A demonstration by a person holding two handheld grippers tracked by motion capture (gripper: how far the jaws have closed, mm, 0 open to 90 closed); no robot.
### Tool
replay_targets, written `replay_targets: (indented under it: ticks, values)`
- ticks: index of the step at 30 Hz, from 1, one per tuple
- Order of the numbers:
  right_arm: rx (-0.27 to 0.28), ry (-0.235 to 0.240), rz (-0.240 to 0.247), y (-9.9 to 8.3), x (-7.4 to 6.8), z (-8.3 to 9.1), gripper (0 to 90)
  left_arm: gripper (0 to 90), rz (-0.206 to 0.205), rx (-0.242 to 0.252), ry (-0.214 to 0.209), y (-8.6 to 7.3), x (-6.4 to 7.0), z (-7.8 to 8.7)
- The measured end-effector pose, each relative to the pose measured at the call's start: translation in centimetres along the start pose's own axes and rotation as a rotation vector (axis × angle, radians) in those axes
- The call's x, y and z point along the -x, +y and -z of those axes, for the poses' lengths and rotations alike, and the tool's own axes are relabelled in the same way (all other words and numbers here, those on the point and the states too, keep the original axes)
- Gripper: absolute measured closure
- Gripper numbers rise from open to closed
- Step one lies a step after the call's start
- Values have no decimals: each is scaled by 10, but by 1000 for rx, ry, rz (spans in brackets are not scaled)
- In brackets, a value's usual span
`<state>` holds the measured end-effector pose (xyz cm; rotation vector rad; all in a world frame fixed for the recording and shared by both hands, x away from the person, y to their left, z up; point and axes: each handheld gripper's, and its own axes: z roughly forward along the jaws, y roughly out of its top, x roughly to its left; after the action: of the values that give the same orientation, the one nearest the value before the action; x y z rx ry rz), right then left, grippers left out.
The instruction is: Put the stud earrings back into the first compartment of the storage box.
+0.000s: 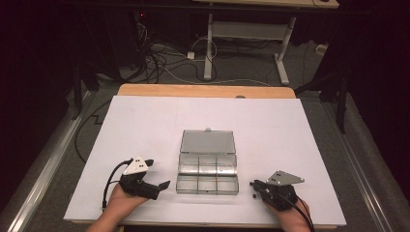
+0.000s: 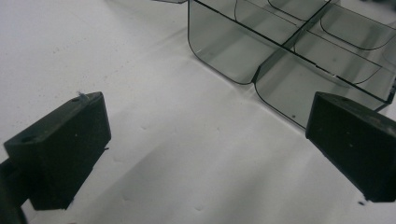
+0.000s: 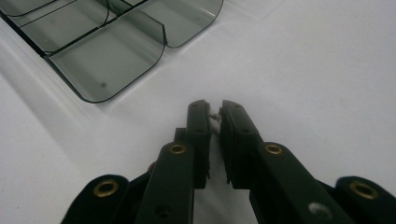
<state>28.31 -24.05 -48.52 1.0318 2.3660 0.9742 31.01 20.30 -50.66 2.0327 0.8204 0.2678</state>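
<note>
Clear smoky plastic compartment box (image 1: 208,171) lies open, lid back, on the white bench (image 1: 145,125); left tongs (image 1: 157,174) gape wide; right gripper view shows right tongs (image 3: 215,108) nearly closed on a tiny speck.

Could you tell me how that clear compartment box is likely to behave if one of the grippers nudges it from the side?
The compartment box looks like thin clear plastic with bare compartments, so it is probably light and would slide on the smooth white table rather than resist. It sits low and flat, so tipping seems unlikely. Its open lid may flap or flex if pushed there.
</note>
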Motion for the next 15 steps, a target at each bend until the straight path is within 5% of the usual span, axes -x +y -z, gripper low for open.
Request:
replay_targets:
  ticks: [9, 15]
  values:
    - [22, 6, -16, 2, 2, 3, 795, 0, -1, -1, -2, 0, 0, 0]
    - [54, 6, -71, 4, 2, 1, 535, 1, -4, -4, -1, 0, 0, 0]
